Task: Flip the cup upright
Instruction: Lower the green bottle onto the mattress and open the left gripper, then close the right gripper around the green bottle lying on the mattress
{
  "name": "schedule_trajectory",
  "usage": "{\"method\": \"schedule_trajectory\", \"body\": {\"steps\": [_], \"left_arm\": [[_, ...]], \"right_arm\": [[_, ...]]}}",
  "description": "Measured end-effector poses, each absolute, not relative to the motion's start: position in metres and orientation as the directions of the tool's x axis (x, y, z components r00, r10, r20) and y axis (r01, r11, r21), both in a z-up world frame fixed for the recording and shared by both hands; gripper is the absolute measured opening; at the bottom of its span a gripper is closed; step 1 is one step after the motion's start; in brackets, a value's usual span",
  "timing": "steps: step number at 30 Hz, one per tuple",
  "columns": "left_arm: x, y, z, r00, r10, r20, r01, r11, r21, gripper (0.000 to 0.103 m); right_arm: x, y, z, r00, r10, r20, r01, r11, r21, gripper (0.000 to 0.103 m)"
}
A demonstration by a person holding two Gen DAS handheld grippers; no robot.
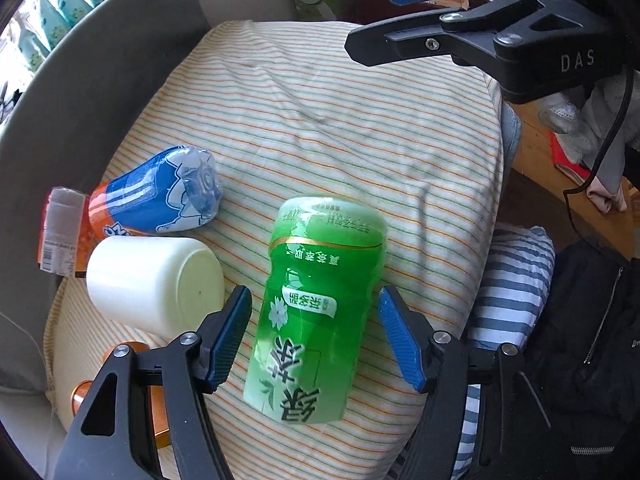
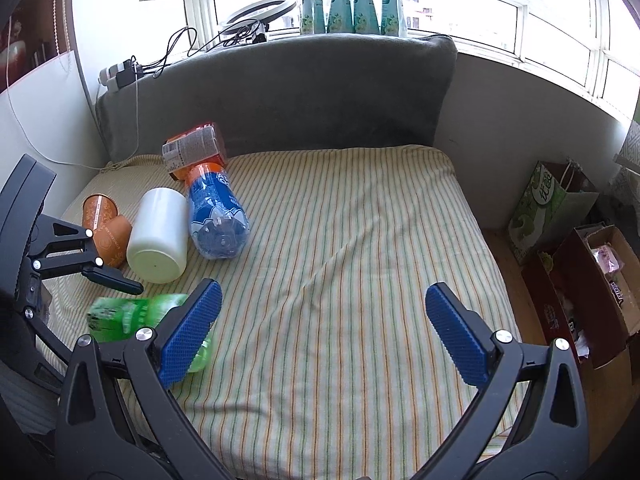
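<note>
A green cup made from a cut bottle point(image 1: 316, 308) lies on its side on the striped cushion point(image 1: 340, 120). My left gripper point(image 1: 316, 338) is open, its blue pads on either side of the cup without pressing it. In the right wrist view the green cup point(image 2: 132, 316) shows blurred at lower left, partly behind my finger. My right gripper point(image 2: 324, 332) is open and empty above the bare cushion point(image 2: 360, 240). It also shows in the left wrist view point(image 1: 404, 20) at top right.
A white cup point(image 1: 154, 282) point(image 2: 158, 236), a blue cut-bottle cup point(image 1: 160, 194) point(image 2: 216, 216), orange paper cups point(image 2: 106, 224) and an orange box point(image 2: 196, 150) lie at the cushion's left. A grey backrest point(image 2: 280, 92) stands behind. Bags and boxes point(image 2: 580, 252) are on the floor right.
</note>
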State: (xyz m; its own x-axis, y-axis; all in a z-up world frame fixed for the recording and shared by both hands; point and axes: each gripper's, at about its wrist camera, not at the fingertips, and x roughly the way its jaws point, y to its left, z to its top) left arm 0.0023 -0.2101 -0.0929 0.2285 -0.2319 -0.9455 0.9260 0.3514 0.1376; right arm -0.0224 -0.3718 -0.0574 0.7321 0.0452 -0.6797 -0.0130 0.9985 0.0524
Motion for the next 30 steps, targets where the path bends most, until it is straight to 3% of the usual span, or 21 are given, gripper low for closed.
{"method": "schedule_trajectory", "body": {"steps": [3,13,21,30], "left_arm": [[0.003,-0.21,-0.092,0.237,-0.235,-0.943,0.924,0.355,0.144,0.073],[0.0,-0.182,-0.065,0.28,-0.279,-0.919,0.895,0.421,0.145,0.074],[-0.012,-0.107,-0.054,0.315,-0.32,-0.893,0.781,0.623,0.052,0.074],[-0.042,-0.046,-0.08,0.346,-0.284,-0.894,0.571,0.82,-0.04,0.074]], "right_arm": [[-0.023,-0.368,-0.057,0.732,0.053,-0.68,-0.032,0.999,0.043,0.103],[-0.02,-0.333,-0.039,0.716,0.144,-0.683,-0.241,0.969,-0.049,0.103],[-0.02,-0.253,-0.038,0.61,0.229,-0.759,-0.592,0.768,-0.244,0.103],[-0.014,-0.19,-0.073,0.462,0.185,-0.867,-0.8,0.509,-0.318,0.1]]}}
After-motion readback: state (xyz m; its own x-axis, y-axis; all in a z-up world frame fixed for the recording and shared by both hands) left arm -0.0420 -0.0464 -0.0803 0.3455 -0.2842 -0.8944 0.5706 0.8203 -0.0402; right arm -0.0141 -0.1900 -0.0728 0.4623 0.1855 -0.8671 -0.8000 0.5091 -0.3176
